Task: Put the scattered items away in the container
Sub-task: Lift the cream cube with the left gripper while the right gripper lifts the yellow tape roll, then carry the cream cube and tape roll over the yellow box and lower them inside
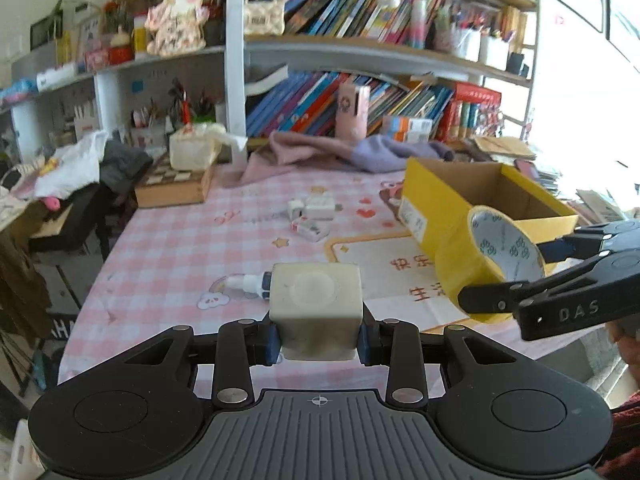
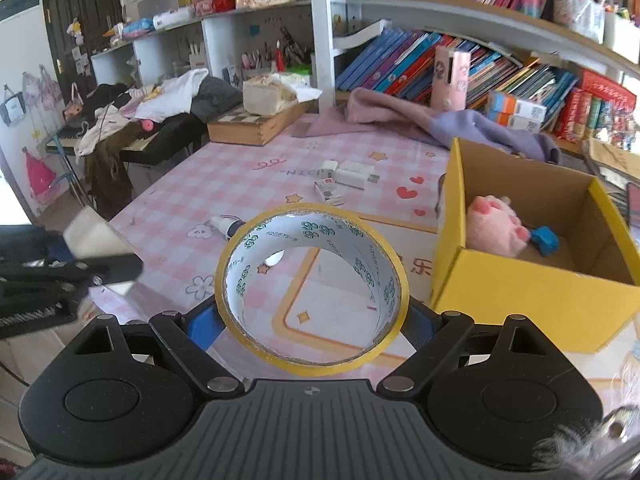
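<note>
Toward the right edge of the tabletop [image 2: 192, 184] stands the yellow box [image 2: 532, 296], open at the top, with a pink plush [image 2: 494, 226] and a small blue thing [image 2: 545, 241] already lying in it. Both hands are loaded and off the cloth. The right gripper [image 2: 312, 320] pinches a tape roll [image 2: 312, 288] across its width, held just beside the box's near-left corner and not yet over the opening. The left gripper [image 1: 319, 340] is pressed onto a pale cube [image 1: 316, 306] further toward the left edge.

To do this step well, I would bring the tape up over the box's near wall first, let it go low inside beside the plush so it does not roll or bounce out, then follow with the cube, one hand at a time so the two tools do not cross.

Mid-table, three white chargers [image 2: 344, 178] wait in a cluster, and a small white bottle [image 2: 226, 225] lies nearer, though its shape is hard to read.
</note>
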The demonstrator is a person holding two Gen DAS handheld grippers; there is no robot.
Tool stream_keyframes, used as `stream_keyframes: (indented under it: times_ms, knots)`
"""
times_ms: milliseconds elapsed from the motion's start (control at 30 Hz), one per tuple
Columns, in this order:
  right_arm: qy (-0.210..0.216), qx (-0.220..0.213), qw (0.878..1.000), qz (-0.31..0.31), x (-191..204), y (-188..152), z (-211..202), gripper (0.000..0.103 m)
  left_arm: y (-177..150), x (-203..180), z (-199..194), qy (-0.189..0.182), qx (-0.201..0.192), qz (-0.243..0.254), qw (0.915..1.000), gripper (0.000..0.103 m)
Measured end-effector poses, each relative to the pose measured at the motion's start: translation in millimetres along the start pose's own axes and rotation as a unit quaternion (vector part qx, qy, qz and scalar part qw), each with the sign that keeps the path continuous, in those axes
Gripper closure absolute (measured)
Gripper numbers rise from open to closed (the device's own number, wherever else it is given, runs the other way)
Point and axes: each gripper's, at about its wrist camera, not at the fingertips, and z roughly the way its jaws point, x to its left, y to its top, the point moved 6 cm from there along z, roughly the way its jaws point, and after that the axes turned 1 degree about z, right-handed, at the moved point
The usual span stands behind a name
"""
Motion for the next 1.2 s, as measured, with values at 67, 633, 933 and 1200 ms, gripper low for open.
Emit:
stream_keyframes:
  times_ms: [67,633,933,1200]
  knots:
    - [-0.009,-0.003,1.0,0.002,-1,-8,-9,0.014,-3,-7,-3,-0.005,0.002,0.002,1.0,0.07]
    - [-0.089,0.024,0.994,0.058,-42,-61,-62,0.014,-21,-89,5,-0.113,0.023,0.052,0.9919,0.07]
    - [-0.125,0.03,0.988,0.09,-78,-80,-82,0.014,-18,-132,21,-0.16,0.033,0.076,0.9836,0.07]
    - [-0.166,0.025,0.974,0.151,-134,-98,-104,0.014,-6,-182,36,-0.198,0.027,0.123,0.972,0.07]
